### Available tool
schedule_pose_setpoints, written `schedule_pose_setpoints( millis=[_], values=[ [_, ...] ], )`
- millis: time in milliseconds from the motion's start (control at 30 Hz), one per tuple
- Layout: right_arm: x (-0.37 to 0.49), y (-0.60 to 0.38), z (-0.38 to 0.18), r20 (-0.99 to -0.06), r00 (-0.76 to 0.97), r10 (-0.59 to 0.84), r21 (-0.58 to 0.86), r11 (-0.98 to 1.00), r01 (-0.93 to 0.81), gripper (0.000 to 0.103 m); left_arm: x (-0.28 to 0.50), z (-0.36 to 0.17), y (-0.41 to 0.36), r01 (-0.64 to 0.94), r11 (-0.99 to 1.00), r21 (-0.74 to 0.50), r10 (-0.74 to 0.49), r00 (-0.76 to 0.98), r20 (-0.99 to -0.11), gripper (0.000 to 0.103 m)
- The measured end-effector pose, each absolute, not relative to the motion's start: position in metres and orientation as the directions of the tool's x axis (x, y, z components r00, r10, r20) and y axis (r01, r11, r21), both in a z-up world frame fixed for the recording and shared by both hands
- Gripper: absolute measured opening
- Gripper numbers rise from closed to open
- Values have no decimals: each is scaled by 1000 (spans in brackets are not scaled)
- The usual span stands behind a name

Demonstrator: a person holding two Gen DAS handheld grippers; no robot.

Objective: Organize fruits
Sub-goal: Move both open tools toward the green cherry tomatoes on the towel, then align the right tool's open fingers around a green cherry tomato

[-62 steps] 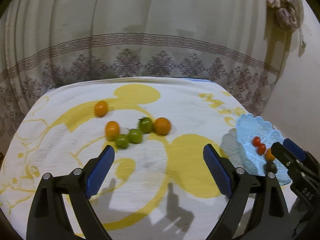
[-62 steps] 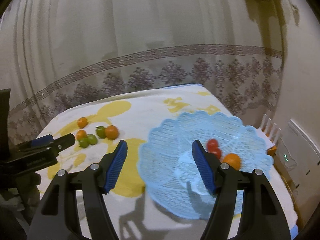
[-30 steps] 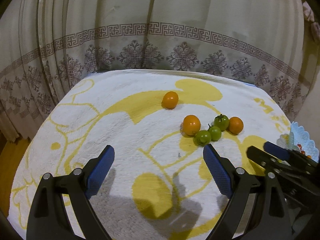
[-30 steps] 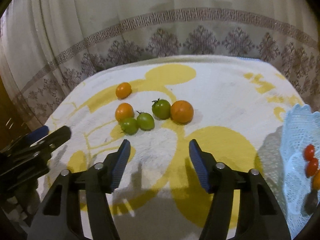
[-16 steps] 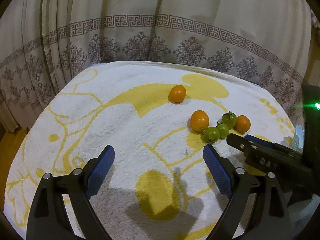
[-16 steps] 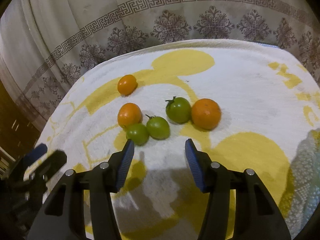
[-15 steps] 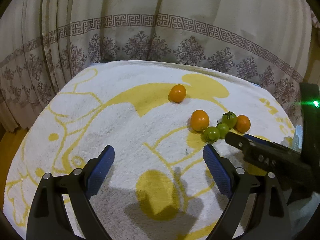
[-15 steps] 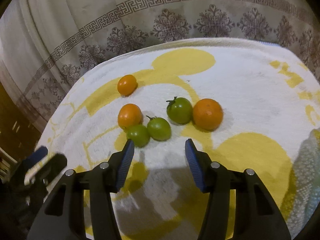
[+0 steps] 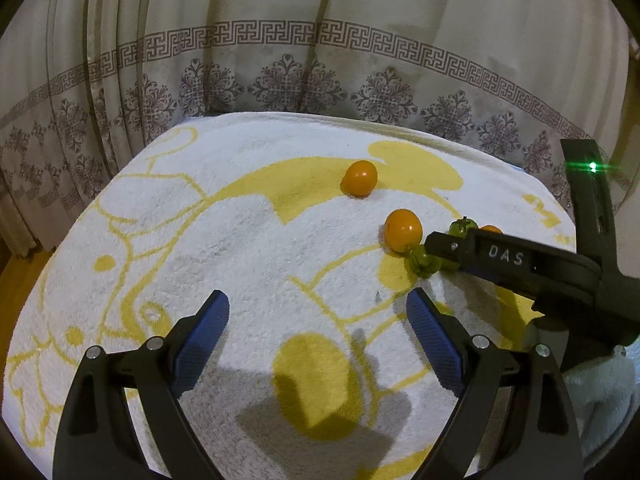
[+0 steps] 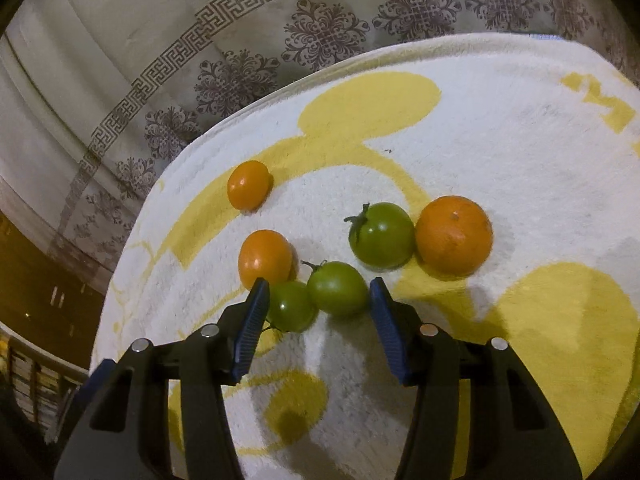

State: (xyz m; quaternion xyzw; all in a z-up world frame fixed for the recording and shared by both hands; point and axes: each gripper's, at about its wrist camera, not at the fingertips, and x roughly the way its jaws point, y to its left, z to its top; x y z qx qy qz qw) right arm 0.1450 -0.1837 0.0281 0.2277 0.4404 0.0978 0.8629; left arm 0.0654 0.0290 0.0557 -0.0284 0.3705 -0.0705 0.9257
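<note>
Several fruits lie on a white and yellow towel. My right gripper is open, its blue pads on either side of two small green tomatoes, not closed on them. Beyond lie a larger green tomato, a big orange and two small orange fruits. My left gripper is open and empty over the towel, left of the fruit cluster. The right gripper crosses the left wrist view and hides part of the cluster.
A patterned curtain hangs behind the towel-covered surface. The towel's left edge drops to a dark area in the right wrist view. The far small orange fruit lies apart from the cluster.
My right gripper has moved away from the blue basket and down to the fruit cluster, its pads now around the two small green tomatoes. My left gripper has turned left and held there.
</note>
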Motion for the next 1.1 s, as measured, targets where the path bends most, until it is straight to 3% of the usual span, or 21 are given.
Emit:
schedule_pose_setpoints(
  millis=[833, 933, 1100],
  values=[
    [147, -198, 25, -709, 598, 374, 529, 843, 99, 50, 67, 53, 35, 96, 989, -116, -150, 712, -687, 90],
    [147, -196, 24, -705, 602, 375, 528, 845, 92, 40, 67, 53, 35, 93, 988, -119, -150, 710, -688, 90],
    [144, -197, 25, -702, 603, 380, 523, 849, 74, 37, 67, 53, 35, 93, 988, -120, -150, 711, -687, 90]
  ],
)
